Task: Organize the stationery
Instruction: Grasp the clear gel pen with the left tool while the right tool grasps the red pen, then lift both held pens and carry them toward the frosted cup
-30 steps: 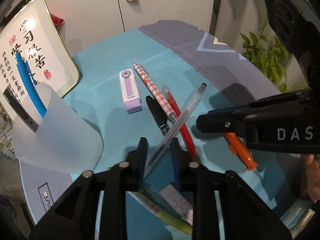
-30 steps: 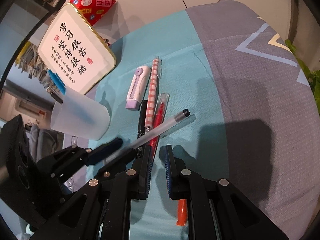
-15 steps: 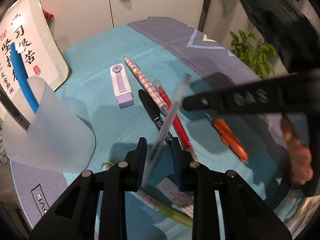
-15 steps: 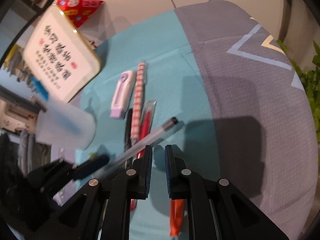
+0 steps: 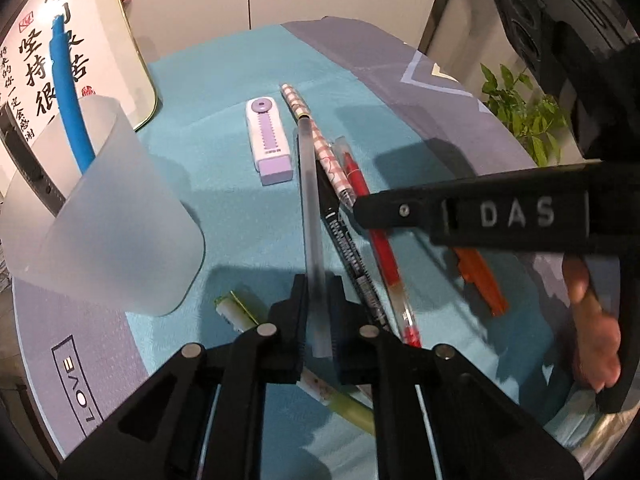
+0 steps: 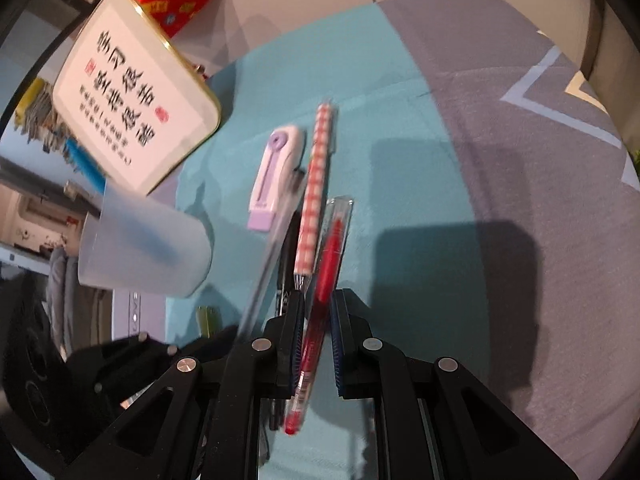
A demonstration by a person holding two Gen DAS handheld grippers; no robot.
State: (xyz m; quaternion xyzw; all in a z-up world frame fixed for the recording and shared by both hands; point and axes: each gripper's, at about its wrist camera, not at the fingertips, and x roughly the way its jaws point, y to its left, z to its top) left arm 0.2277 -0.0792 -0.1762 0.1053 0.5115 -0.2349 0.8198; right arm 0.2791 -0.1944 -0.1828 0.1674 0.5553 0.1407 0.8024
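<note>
1. Your left gripper (image 5: 318,312) is clamped on one translucent grey pen (image 5: 310,216). The slim, smooth pen is lifted off the mat and points away from you, its dark tip over the checked pen.
2. Your right gripper (image 6: 314,344) has its jaws a little apart, straddling one red pen (image 6: 326,280). From these views you cannot tell whether the pads touch it.
3. Near the front edge of the table mat (image 5: 240,208), one pale green pen (image 5: 344,402) lies partly hidden under your left gripper.
4. Four more pens lie side by side across the middle of the teal mat. They are one black printed pen (image 5: 352,256), the red one in its clear barrel, one pink-and-white checked pen (image 5: 320,144), and one orange pen (image 5: 480,280) towards the right edge, partly covered by your right gripper's arm.
5. One white and lilac correction tape (image 5: 270,144), a rounded oblong, lies just left of the checked pen.
6. One frosted plastic cup (image 5: 108,216) stands by the left edge of the mat. It holds one blue pen (image 5: 70,100) and one black item.
7. Beyond it, one gold-rimmed sign (image 6: 136,108) with black characters leans at the far left corner.
8. One green plant (image 5: 520,116) stands past the right edge.
</note>
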